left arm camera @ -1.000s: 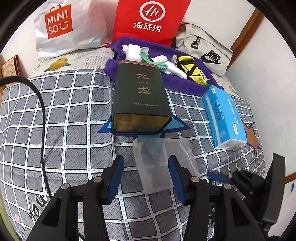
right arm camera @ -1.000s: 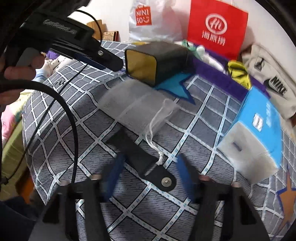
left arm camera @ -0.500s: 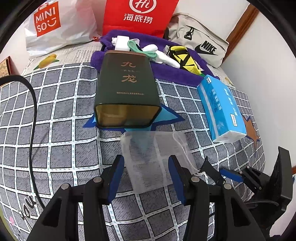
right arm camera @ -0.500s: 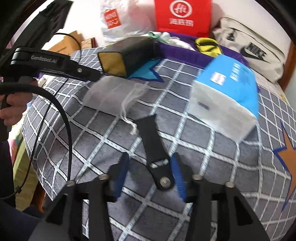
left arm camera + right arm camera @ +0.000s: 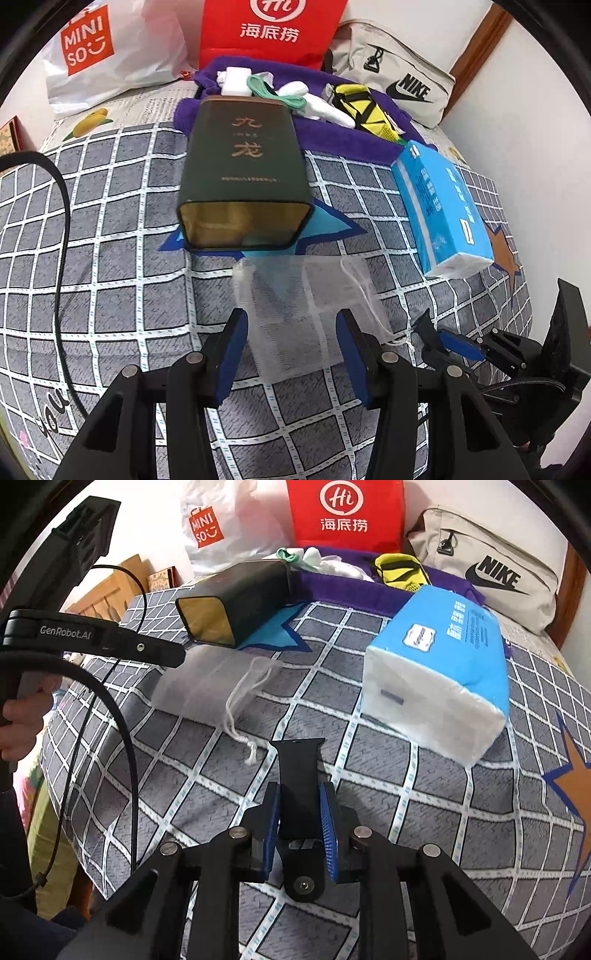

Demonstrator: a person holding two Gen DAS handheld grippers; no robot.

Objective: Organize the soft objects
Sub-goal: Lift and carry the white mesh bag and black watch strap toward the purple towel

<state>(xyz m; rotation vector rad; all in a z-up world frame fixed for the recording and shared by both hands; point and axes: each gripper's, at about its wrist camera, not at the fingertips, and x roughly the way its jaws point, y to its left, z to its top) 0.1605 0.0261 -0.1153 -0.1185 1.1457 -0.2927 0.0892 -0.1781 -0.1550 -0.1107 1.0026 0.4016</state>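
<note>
A white mesh drawstring pouch (image 5: 303,314) lies flat on the checked bedspread, in front of a dark green tin (image 5: 243,184) lying on its side with its open mouth toward me. My left gripper (image 5: 291,354) is open, its fingers straddling the pouch's near end. My right gripper (image 5: 301,823) is shut on a black watch strap (image 5: 299,775), which lies on the bedspread beside the pouch's drawstring (image 5: 236,716). The pouch (image 5: 207,679) and tin (image 5: 236,602) also show in the right wrist view.
A blue tissue pack (image 5: 443,210) lies right of the tin. Behind, a purple towel (image 5: 343,136) carries white items, a green band and a yellow-black item. MINISO bag (image 5: 107,51), red bag (image 5: 269,29) and Nike bag (image 5: 399,85) stand against the wall. A black cable (image 5: 62,229) crosses left.
My right gripper has closed on the black watch strap. My left gripper has eased forward over the pouch and stays open.
</note>
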